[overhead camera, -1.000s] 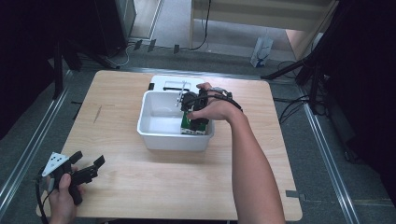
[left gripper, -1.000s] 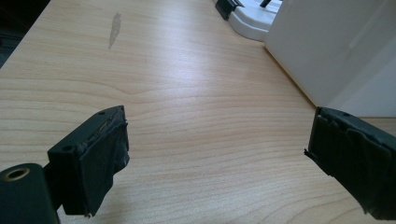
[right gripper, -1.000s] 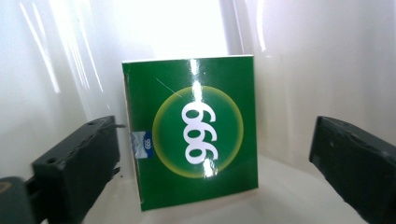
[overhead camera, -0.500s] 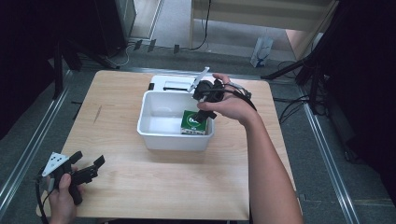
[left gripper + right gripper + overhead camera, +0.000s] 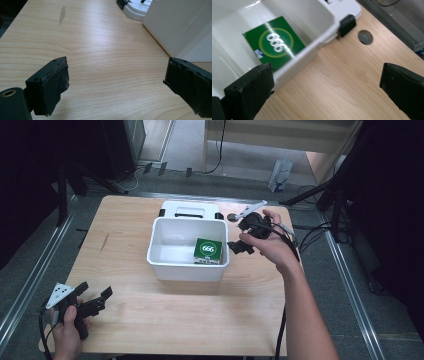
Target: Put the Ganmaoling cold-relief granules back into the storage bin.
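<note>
Two grippers spread, nothing held.
Green box lies in the white bin's right corner; right gripper hangs beside that rim, left gripper rests near the table's front-left corner.

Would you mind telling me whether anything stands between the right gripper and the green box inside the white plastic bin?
Only the white plastic bin's near wall lies between the open right gripper and the green box; from above, nothing covers it.
</note>
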